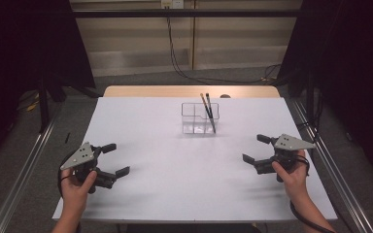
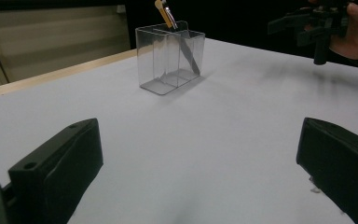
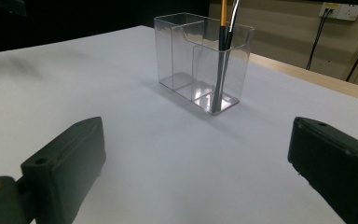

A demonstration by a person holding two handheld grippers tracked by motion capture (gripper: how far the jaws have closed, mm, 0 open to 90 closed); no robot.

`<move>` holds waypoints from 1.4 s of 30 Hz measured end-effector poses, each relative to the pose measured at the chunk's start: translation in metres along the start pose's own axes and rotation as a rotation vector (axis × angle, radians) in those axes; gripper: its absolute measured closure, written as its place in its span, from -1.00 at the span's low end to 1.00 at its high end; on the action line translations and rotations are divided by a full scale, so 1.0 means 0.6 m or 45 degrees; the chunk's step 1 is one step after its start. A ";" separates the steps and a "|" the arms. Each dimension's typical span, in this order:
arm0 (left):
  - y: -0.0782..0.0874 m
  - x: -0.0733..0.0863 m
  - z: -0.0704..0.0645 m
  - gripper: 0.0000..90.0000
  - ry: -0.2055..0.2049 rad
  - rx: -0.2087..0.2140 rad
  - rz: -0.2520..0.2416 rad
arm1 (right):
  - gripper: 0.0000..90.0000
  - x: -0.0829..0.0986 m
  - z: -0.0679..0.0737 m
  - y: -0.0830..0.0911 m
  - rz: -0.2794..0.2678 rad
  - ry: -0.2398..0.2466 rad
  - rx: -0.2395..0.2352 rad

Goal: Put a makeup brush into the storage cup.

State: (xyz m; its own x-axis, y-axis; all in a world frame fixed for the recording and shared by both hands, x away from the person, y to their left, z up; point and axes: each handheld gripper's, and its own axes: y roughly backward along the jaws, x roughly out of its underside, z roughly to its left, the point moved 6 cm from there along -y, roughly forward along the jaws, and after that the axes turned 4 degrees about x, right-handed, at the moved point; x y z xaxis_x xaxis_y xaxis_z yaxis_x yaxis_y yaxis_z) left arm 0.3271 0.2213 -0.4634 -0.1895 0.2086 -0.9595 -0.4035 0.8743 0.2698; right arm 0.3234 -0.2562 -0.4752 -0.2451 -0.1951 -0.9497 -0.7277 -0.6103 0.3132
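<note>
A clear plastic holder [image 1: 200, 118] with several compartments stands at the middle back of the white table [image 1: 175, 160]. Two thin dark brushes [image 1: 208, 112] lean in its right compartment, one with a yellow-orange upper handle. My left gripper [image 1: 116, 159] is held low at the front left, open, with nothing between its jaws. My right gripper [image 1: 256, 149] is at the front right, also open and empty. The holder [image 2: 170, 58] is ahead in the left gripper view, with the right gripper [image 2: 307, 28] far off. The right gripper view faces the holder [image 3: 203, 60] and the brushes [image 3: 223, 56].
A wooden strip [image 1: 189, 91] runs along the table's far edge. Metal rails [image 1: 24, 170] flank the table on both sides. Black cables [image 1: 184, 73] trail on the floor behind, under a wall socket [image 3: 338, 10]. Dark curtains hang at both sides.
</note>
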 end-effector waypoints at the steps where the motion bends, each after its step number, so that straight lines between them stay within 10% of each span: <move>1: 0.000 0.000 0.000 -0.99 0.000 0.001 0.000 | -0.92 0.001 0.000 0.001 0.003 0.001 0.001; 42: -0.007 -0.003 -0.001 -1.00 -0.021 0.019 0.009 | -0.92 0.026 0.024 0.065 0.022 0.036 -0.001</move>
State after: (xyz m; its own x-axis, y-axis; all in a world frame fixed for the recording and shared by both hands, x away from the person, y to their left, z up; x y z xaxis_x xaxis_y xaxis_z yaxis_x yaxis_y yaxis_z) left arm 0.3284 0.2169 -0.4630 -0.1777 0.2219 -0.9588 -0.3886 0.8793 0.2755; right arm 0.2817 -0.2719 -0.4775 -0.2391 -0.2272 -0.9440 -0.7232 -0.6071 0.3292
